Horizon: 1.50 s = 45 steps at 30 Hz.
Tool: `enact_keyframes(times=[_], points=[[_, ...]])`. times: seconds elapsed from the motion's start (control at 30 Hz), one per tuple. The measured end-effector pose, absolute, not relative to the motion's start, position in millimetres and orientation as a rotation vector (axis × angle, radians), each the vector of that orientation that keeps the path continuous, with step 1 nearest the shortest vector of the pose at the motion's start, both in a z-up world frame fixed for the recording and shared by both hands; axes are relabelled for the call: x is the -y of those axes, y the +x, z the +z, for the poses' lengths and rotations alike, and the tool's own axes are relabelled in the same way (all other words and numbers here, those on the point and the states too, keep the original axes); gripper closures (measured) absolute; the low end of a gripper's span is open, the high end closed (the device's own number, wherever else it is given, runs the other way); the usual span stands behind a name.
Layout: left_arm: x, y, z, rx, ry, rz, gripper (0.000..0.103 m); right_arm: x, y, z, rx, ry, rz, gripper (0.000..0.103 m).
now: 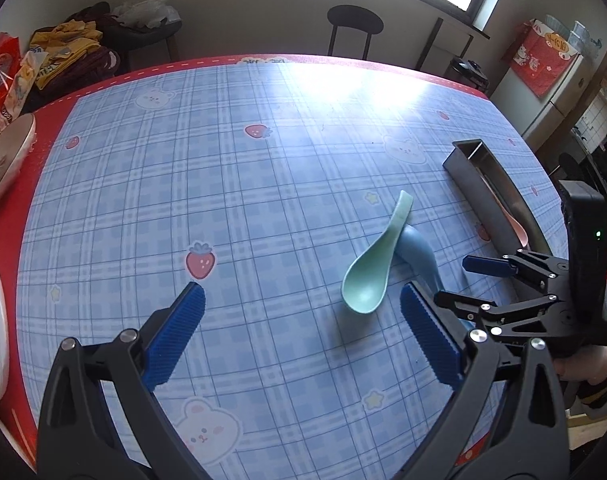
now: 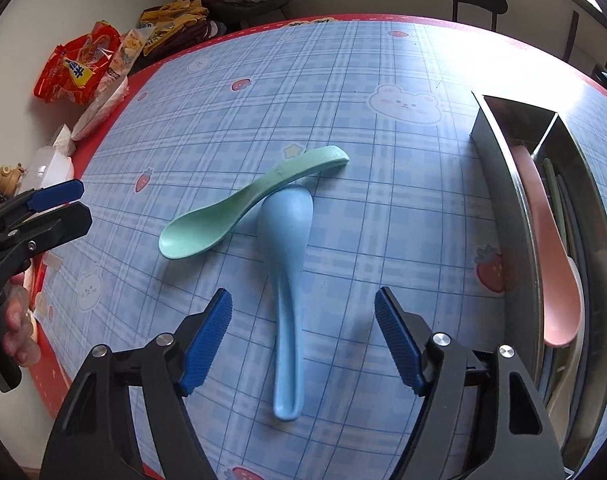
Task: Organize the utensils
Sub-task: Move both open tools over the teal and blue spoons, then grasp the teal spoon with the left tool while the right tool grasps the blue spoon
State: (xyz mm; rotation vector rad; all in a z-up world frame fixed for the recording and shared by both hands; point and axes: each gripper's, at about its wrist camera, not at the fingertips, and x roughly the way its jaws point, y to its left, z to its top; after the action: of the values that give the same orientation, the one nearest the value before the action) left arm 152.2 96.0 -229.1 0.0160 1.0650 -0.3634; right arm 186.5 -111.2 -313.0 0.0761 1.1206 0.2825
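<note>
- Between our right gripper's parted pads lies the blue spoon, untouched.
- Our left gripper gapes beside the green spoon.

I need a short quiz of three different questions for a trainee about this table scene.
1. True or false: the green spoon lies across the blue spoon.
2. Which spoon is already in the metal tray? A) pink B) green C) blue
3. Fill in: the right gripper has the ___ spoon's handle between its open fingers.

Key: 1 true; 2 A, the pink spoon; 3 blue.
</note>
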Motion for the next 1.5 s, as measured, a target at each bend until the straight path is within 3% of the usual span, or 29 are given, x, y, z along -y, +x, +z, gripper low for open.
enact_keyframes(times=[0.17, 0.27, 0.4, 0.53, 0.93, 1.07, 1.13, 1.4, 1.5], points=[[-86.0, 174.4, -240.2, -1.093, -0.002, -0.411, 0.007, 100.6, 192.2, -314.7, -1.090, -0.010, 0.266, 0.039], [-76.0, 184.4, -245.4, -1.100, -0.009, -0.452, 0.007, 100.1, 190.7, -314.9, -1.081, -0.055, 0.257, 0.049], [-60.1, 194.3, -256.7, -1.120, -0.006, -0.507, 0.008, 112.4, 188.0, -313.8, -1.072, -0.057, 0.254, 0.072], [-43.8, 203.7, -270.7, -1.151, -0.006, -0.555, 0.027, 126.7, 185.0, -314.2, -1.081, -0.004, 0.261, 0.086], [0.9, 223.5, -290.8, -1.179, 0.012, -0.682, 0.050, 145.8, 176.1, -315.0, -1.103, 0.147, 0.275, 0.088], [3.1, 228.4, -293.3, -1.195, 0.003, -0.675, 0.072, 145.6, 175.8, -314.8, -1.106, 0.161, 0.275, 0.088], [3.7, 227.5, -294.7, -1.206, 0.020, -0.686, 0.076, 150.4, 172.8, -314.1, -1.106, 0.164, 0.275, 0.088], [-4.5, 208.2, -297.7, -1.220, 0.020, -0.736, 0.078, 155.9, 171.3, -313.0, -1.108, 0.177, 0.278, 0.088], [-9.6, 206.1, -297.9, -1.240, -0.029, -0.769, 0.065, 156.2, 173.6, -312.6, -1.111, 0.181, 0.280, 0.088]])
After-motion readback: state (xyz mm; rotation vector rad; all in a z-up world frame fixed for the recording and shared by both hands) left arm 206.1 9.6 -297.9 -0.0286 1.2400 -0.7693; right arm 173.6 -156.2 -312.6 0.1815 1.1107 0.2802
